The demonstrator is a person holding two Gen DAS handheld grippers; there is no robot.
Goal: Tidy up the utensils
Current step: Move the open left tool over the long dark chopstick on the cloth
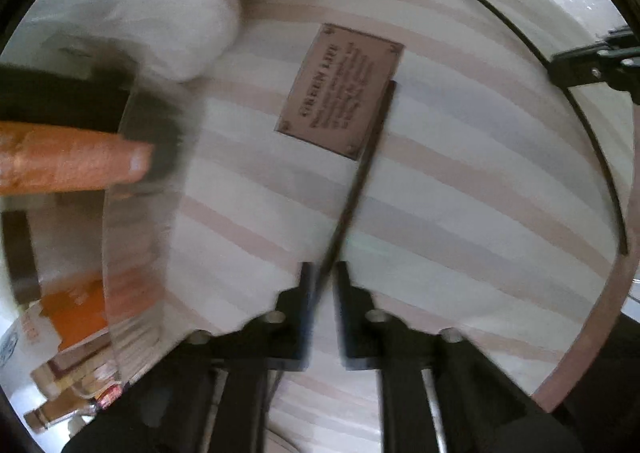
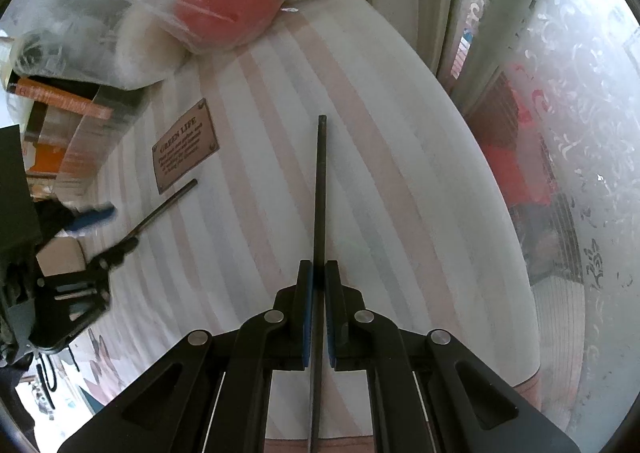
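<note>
A striped cloth [image 2: 248, 157] with a brown "GREEN LIFE" label [image 2: 186, 147] covers the table. In the right wrist view my right gripper [image 2: 319, 267] is shut on a black chopstick [image 2: 321, 181] that points straight ahead over the cloth. The left gripper [image 2: 128, 245] appears at the left of that view, holding a second black chopstick [image 2: 170, 203] below the label. Seen from the left wrist, the left gripper [image 1: 324, 269] is shut on that chopstick [image 1: 368, 157], whose tip lies beside the label [image 1: 340, 89]. At the right edge, the right gripper [image 1: 592, 65] holds its chopstick [image 1: 576, 113].
A red ball in a clear bag [image 2: 226, 5] and a white fluffy item [image 2: 136, 41] sit at the far side. A clear box with orange books [image 2: 68, 121] stands to the left. What looks like a finger [image 1: 80, 161] juts in. The table edge [image 2: 500, 213] curves along a frosted pane.
</note>
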